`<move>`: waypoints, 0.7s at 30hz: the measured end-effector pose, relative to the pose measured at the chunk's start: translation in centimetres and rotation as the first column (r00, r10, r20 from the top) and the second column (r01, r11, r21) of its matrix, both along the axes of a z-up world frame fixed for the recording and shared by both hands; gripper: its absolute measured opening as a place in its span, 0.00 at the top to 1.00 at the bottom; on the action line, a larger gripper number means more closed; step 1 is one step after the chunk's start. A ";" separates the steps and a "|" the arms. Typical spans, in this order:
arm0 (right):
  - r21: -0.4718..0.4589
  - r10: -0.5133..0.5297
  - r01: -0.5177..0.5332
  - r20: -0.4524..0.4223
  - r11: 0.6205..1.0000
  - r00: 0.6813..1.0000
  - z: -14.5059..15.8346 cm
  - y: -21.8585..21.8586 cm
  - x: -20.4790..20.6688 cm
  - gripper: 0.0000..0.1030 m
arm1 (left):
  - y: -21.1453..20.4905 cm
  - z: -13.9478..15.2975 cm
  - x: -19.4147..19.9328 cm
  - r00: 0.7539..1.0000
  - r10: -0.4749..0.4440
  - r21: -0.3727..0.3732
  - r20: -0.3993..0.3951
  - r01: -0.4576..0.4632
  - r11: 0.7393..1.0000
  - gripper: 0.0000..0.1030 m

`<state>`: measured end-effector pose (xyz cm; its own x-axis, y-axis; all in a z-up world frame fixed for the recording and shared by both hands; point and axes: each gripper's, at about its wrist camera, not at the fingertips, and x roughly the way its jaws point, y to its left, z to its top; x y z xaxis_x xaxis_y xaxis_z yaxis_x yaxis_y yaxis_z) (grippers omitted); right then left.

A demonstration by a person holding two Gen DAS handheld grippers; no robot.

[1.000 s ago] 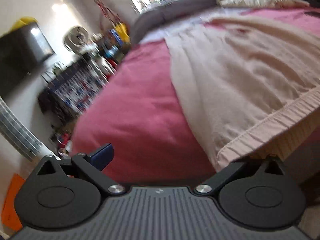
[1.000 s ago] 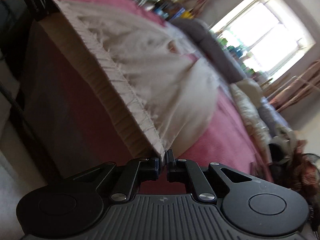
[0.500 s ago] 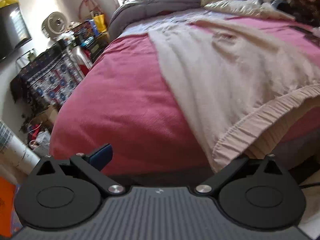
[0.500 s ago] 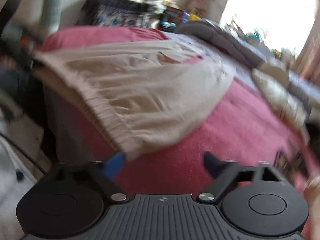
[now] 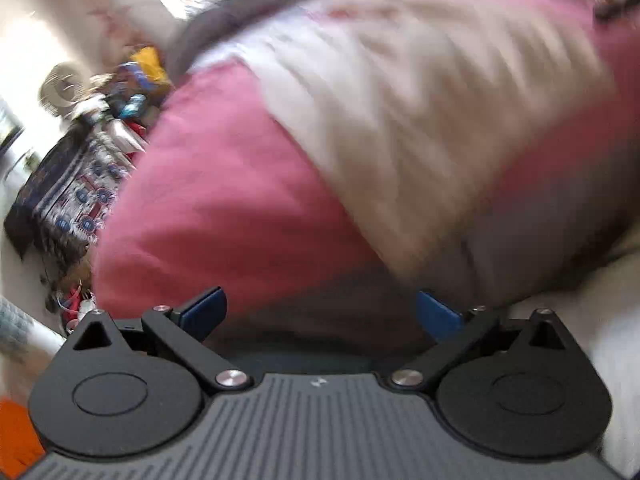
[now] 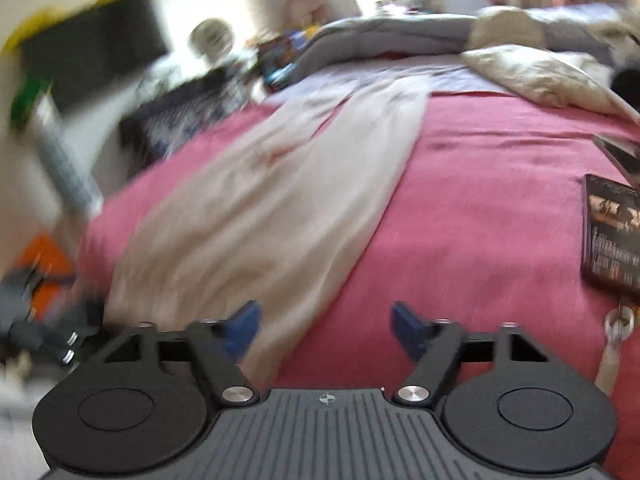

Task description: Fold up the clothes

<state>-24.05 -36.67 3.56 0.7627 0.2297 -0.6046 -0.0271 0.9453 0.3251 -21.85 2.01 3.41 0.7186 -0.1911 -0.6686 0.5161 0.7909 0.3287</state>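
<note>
A pair of cream trousers [image 6: 280, 184] lay stretched lengthwise on a bed covered with a pink bedspread [image 6: 480, 208]. Seen from the right wrist, the legs ran toward the head of the bed and the wider waist end reached the near edge at the lower left. In the left wrist view the same garment [image 5: 400, 112] was heavily blurred, and its near end draped over the edge of the bed toward the lower right.

The right hand-held gripper [image 6: 326, 326] hovered above the near part of the bed. Its jaws stood apart and were closing, with nothing pressed between the blue pads [image 6: 244, 326]; the trousers' edge lay below and beside the left pad. The left hand-held gripper [image 5: 320, 314] was spread wide, with no cloth pinched between its fingers; only the dark side of the bed showed behind them.

A dark book or case [image 6: 612, 232] rested on the bedspread at the right, well apart from the trousers, with a key ring [image 6: 618, 324] just below it. A grey duvet [image 6: 392, 36] and a cream pillow [image 6: 536, 72] were heaped at the head of the bed. Beside the bed stood a patterned dark cloth [image 5: 68, 184] over furniture and a small white fan [image 6: 212, 36].
</note>
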 end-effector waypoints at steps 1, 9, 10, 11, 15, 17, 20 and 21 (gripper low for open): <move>0.020 -0.037 0.037 0.021 0.999 0.999 0.2 -1.0 1.7 0.40 | 0.2 1.7 1.0 1.000 -0.009 -0.095 0.021 0.011 0.995 0.01; 0.158 -0.218 0.203 0.080 0.966 0.973 -1.4 -6.0 13.6 0.47 | -8.7 7.1 11.9 0.970 -0.232 -0.551 0.075 0.235 0.801 0.01; 0.149 -0.218 0.204 0.082 0.968 0.973 -1.6 -6.0 14.6 0.48 | -10.1 6.4 13.5 0.966 -0.253 -0.562 0.050 0.236 0.792 0.02; 0.146 -0.213 0.199 0.085 0.969 0.973 -1.8 -6.1 15.1 0.49 | -11.4 5.6 15.0 0.963 -0.268 -0.578 0.020 0.229 0.783 0.04; 0.146 -0.190 0.178 0.071 0.973 0.979 -3.1 -6.3 16.7 0.52 | -15.0 2.1 21.5 0.940 -0.293 -0.675 -0.176 0.101 0.731 0.31; 0.150 -0.188 0.178 0.056 0.972 0.980 -3.9 -6.4 17.4 0.52 | -16.0 0.4 24.4 0.923 -0.271 -0.702 -0.272 0.003 0.712 0.33; 0.166 -0.187 0.179 0.032 0.970 0.982 -5.1 -6.6 18.4 0.52 | -16.8 -2.0 26.6 0.915 -0.209 -0.679 -0.345 -0.090 0.728 0.33; 0.172 -0.187 0.180 0.028 0.969 0.982 -5.4 -6.7 18.7 0.52 | -16.9 -2.6 27.1 0.909 -0.189 -0.668 -0.371 -0.120 0.735 0.33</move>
